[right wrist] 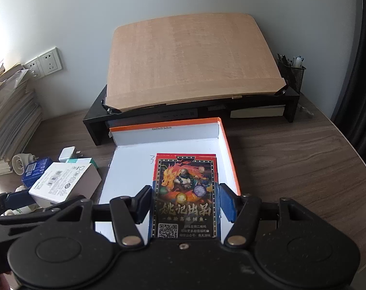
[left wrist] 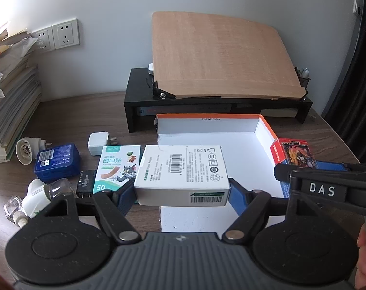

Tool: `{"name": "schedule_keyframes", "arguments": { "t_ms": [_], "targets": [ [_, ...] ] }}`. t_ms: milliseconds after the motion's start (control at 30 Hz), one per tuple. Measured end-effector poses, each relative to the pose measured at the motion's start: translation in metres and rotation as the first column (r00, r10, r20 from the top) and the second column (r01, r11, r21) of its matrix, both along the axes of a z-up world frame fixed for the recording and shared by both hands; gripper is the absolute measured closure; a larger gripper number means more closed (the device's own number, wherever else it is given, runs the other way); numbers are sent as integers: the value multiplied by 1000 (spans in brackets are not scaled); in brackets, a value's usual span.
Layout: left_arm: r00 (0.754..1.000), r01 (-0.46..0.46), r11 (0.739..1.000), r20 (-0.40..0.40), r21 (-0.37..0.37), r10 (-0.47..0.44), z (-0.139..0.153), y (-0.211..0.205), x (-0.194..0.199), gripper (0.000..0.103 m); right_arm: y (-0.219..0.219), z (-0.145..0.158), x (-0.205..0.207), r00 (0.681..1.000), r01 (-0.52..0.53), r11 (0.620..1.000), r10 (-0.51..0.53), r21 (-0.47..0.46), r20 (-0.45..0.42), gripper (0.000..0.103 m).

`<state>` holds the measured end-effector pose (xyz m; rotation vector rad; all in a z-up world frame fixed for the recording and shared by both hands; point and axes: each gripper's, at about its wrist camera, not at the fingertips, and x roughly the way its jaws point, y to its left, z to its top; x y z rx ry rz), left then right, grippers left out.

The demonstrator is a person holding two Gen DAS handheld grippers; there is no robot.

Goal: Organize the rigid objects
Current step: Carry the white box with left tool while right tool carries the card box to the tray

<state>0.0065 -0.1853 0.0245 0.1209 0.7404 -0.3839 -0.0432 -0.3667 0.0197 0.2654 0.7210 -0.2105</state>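
The tray point(right wrist: 225, 142) floor lies open toward its back wall — small items point(left wrist: 54, 162) crowd its left.

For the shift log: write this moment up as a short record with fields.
left gripper: shut on white adapter box, held at the tray's left edge
right gripper: shut on card box, held over the tray
tray: open, white inside, orange rim
still on desk, left of tray: bandage box, blue case, white charger
behind tray: black riser carrying wooden board
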Motion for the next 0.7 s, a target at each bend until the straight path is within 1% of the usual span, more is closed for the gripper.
{"name": "schedule_keyframes", "arguments": {
  "t_ms": [367, 700],
  "targets": [
    [1000, -11, 1000, 7, -7, 11, 0, -11, 10, 24, -11, -1, 15, 1000, -13, 1000, 13, -3, -5, 32],
    [1000, -21, 1000, -12, -11, 21, -8, -20, 25, 24, -20, -10, 36, 999, -39, 999, 39, -10, -24, 32]
  ]
}}
